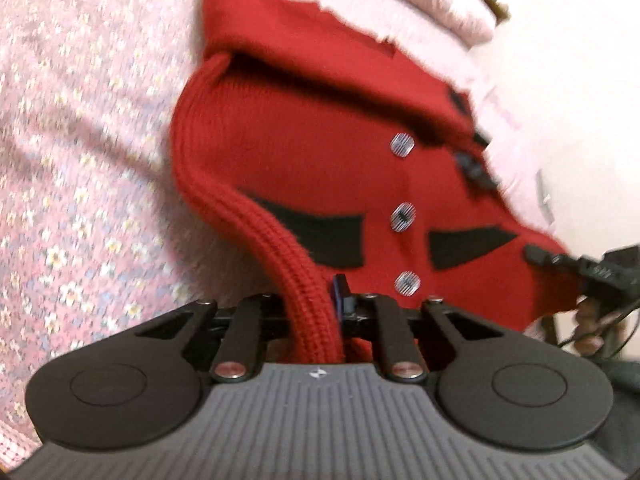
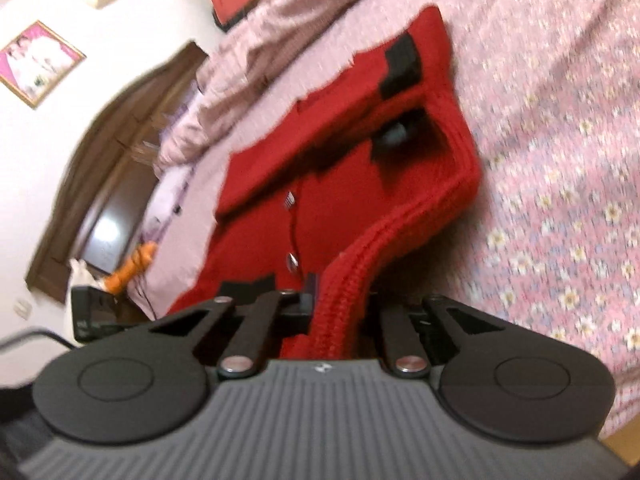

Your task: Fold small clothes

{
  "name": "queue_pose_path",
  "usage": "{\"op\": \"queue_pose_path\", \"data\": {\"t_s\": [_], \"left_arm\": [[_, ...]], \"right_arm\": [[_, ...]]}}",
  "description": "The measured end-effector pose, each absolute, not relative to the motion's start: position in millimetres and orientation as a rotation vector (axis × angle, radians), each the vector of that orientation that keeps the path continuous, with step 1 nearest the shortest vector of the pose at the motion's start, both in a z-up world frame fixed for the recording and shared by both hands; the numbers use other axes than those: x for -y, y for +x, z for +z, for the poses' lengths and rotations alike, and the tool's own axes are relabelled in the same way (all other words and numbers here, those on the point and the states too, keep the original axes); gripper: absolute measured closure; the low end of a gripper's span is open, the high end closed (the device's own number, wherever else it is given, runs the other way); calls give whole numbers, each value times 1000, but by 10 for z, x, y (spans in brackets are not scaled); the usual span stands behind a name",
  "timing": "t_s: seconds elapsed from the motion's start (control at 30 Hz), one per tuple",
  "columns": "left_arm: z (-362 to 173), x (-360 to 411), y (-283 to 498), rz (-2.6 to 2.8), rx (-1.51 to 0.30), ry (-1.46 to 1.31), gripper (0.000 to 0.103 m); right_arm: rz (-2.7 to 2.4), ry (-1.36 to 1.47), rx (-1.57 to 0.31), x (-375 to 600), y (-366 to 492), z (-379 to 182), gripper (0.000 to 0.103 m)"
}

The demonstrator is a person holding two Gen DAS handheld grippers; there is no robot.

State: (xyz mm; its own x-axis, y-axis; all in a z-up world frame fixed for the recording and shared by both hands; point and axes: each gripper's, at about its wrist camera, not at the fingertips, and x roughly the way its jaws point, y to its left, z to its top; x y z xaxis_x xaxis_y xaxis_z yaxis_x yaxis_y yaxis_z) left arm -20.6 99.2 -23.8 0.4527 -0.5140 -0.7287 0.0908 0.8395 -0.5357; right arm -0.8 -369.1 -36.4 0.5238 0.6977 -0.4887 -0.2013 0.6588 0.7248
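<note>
A small red knit cardigan with black pocket patches and silver buttons lies on a pink flowered bedspread. My left gripper is shut on its ribbed hem and lifts that edge. The other gripper shows at the right edge of the left wrist view. In the right wrist view the cardigan hangs partly lifted, and my right gripper is shut on the ribbed hem too. A sleeve lies folded across the upper front. Both views are blurred by motion.
A rumpled pink blanket lies at the bed's far side. A dark wooden headboard, a framed picture on a white wall and an orange object sit at the left in the right wrist view.
</note>
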Motion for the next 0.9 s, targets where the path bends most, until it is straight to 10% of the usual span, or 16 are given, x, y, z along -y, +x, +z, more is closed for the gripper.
{"op": "queue_pose_path", "data": {"t_s": [0.9], "left_arm": [[715,-1232,528,-368,-758,-703,87]], "right_arm": [[658,730,-582,3767,743,291,92]]}}
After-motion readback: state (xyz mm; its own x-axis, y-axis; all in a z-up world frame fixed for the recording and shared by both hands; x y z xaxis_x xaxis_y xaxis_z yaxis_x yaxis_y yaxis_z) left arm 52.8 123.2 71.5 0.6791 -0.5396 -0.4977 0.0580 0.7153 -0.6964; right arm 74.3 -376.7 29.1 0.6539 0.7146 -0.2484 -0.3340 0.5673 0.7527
